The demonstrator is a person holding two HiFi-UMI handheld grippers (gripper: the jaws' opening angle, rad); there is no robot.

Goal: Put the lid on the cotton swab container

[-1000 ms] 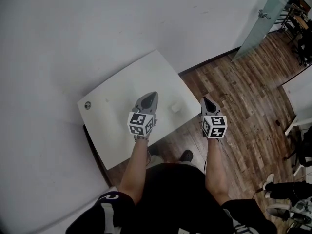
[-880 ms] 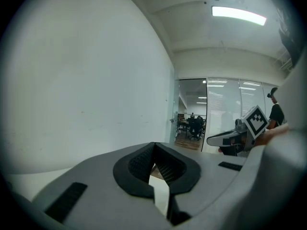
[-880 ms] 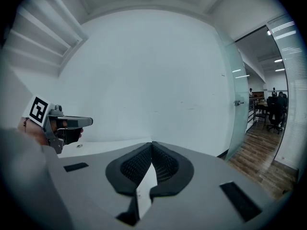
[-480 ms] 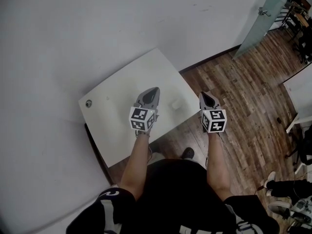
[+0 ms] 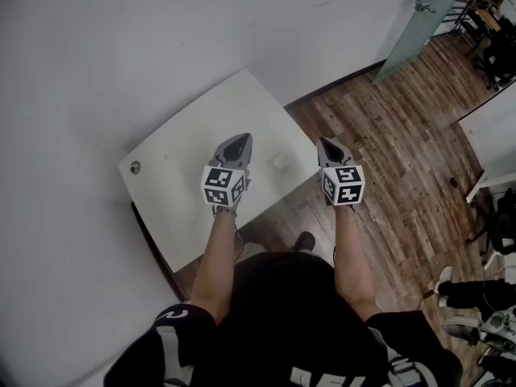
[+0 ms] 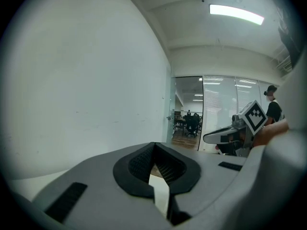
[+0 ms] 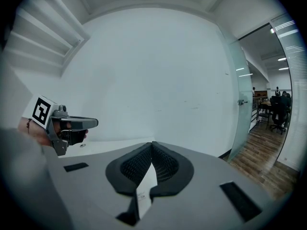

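Two hand-held grippers are hovering above a white table (image 5: 181, 216), as the head view is showing. The left gripper (image 5: 238, 143) is pointing over the tabletop, its jaws pressing together at the tips with nothing between them. The right gripper (image 5: 326, 145) is appearing at the table's right edge, beside the wooden floor (image 5: 387, 135), its jaws likewise pressing together and carrying nothing. A small white object (image 5: 280, 160) is lying on the table between the two grippers, untouched and too small to tell container from lid. A small round object (image 5: 135, 167) is sitting near the table's left corner, well apart from both grippers.
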